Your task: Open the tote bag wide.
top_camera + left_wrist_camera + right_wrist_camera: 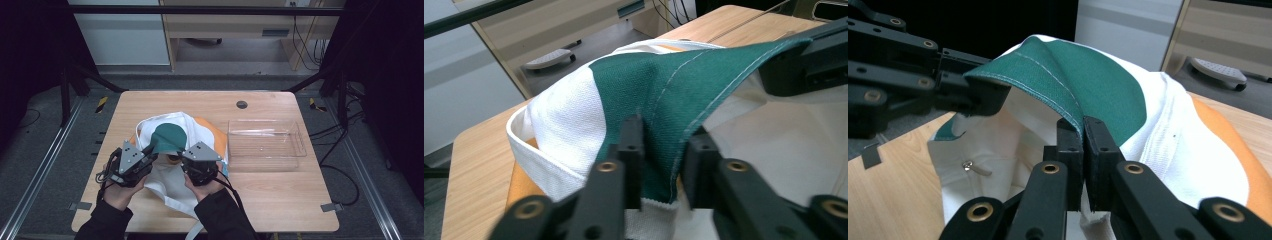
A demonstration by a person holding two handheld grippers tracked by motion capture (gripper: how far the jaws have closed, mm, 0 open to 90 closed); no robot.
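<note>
Both grippers are on the canvas tote bag (172,145) at centre-left of the high view, and the work looks like spreading the bag's mouth open. The bag lies on the wooden table (280,200), white with a green patch and an orange one, its white strap trailing toward the bottom edge.

Right gripper (1083,131) first: jaws pressed together, clamped on the stitched green rim where it folds over them at mid-frame of the right gripper view. Solid bite, fabric right between the pads.

Left gripper (663,145): its jaws straddle the green edge low in the left gripper view. The left jaw lies against the cloth, yet a sliver of gap shows beside the right one, so I'd judge this grip not fully seated. In the high view, the left gripper (148,154) sits just left of the green patch, the right gripper (184,156) just right of it.

To do this step well, I'd seat that left pinch squarely over the seam line before any pull, since a bite on the hem alone could slip. Then draw the two hands apart evenly and slightly up, keeping the rim taut so the mouth opens without dragging the bag across the table.

The clear plastic tray (295,131) stands at centre-right, just beside the bag, so I'd pull away from it.
</note>
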